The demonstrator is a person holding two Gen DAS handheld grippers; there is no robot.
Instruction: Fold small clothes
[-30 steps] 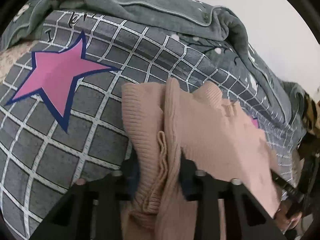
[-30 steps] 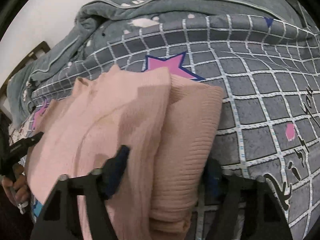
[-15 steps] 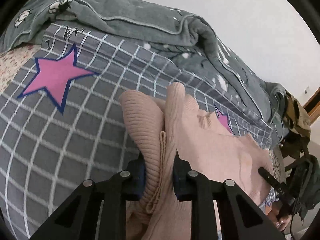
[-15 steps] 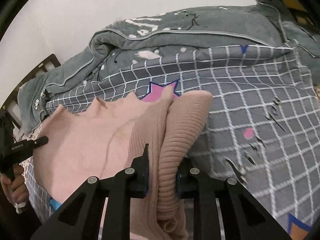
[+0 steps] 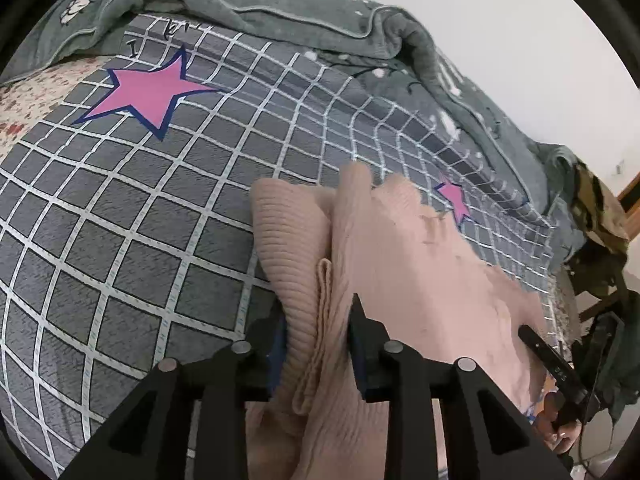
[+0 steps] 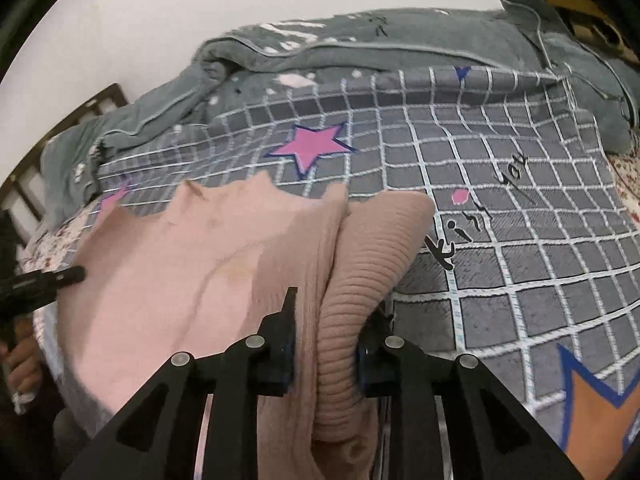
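A pale pink knit sweater [image 5: 408, 264] is stretched between my two grippers above a grey checked bedspread [image 5: 132, 216]. My left gripper [image 5: 318, 320] is shut on a bunched ribbed part of the sweater at its left side. My right gripper [image 6: 330, 320] is shut on the ribbed part [image 6: 372, 264] at its right side. The sweater body [image 6: 180, 272] spreads toward the other gripper in each view. The right gripper's tip [image 5: 548, 360] shows at the far edge in the left wrist view, and the left one [image 6: 40, 280] in the right wrist view.
A rumpled grey-green blanket [image 5: 280, 12] lies along the back of the bed against a white wall. Pink stars [image 5: 148, 92] mark the bedspread. A floral sheet [image 5: 28, 96] shows at the bed's edges. A dark wooden frame [image 6: 64, 120] stands at the left.
Both grippers closed on the sweater's ribbed parts about a second ago and lifted it. Since then both views have shifted, showing more bedspread; the grip is unchanged.
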